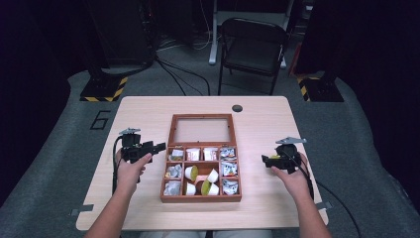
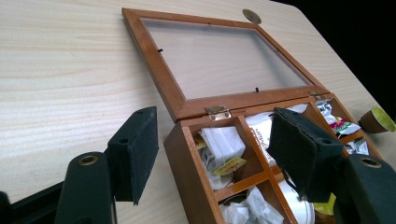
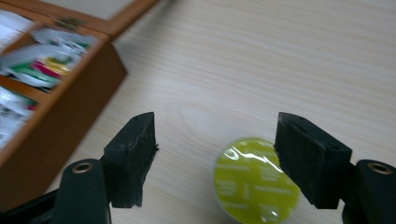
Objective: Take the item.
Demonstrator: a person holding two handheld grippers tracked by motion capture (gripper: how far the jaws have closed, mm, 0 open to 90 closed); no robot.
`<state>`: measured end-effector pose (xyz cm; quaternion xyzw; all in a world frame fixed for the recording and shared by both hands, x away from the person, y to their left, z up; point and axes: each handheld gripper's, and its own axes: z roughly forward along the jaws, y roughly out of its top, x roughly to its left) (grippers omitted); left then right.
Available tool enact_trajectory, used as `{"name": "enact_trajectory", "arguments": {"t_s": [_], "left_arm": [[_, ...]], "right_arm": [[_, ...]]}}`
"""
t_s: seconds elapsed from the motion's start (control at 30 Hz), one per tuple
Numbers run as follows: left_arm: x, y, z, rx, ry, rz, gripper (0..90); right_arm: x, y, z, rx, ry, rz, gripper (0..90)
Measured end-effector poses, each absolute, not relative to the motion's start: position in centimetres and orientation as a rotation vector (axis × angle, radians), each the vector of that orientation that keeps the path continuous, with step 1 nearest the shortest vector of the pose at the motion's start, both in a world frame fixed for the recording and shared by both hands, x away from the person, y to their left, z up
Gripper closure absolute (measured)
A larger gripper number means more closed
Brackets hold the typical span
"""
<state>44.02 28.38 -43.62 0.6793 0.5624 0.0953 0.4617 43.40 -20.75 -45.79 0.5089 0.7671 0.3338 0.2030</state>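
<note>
A wooden box (image 1: 200, 198) sits mid-table with its glass lid (image 1: 201, 130) folded back flat. Its compartments hold tea bags (image 1: 193, 154), foil packets (image 1: 228, 170) and small capsules (image 1: 191, 172). My left gripper (image 1: 151, 148) is at the box's far left corner. In the left gripper view it (image 2: 215, 128) is open, one jaw outside the box wall (image 2: 187, 163) and the other above the compartments, neither touching. My right gripper (image 1: 269, 159) hovers right of the box. Its jaws (image 3: 217, 128) stand open above a green-lidded capsule (image 3: 254, 186) lying on the table, not gripping it.
The same capsule (image 2: 377, 120) lies right of the box in the left gripper view. The box's right wall (image 3: 60, 102) is left of my right gripper. A round black cap (image 1: 237, 107) sits near the table's far edge. A folding chair (image 1: 252, 44) stands beyond the table.
</note>
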Motion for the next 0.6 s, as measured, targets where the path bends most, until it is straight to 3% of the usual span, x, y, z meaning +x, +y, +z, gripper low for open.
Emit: {"name": "enact_trajectory", "arguments": {"t_s": [0.6], "left_arm": [[45.1, 27.4, -43.2, 1.692, 1.372, 0.255, 31.7]], "right_arm": [[44.4, -16.3, -42.4, 1.313, 2.282, 1.066, 30.9]]}}
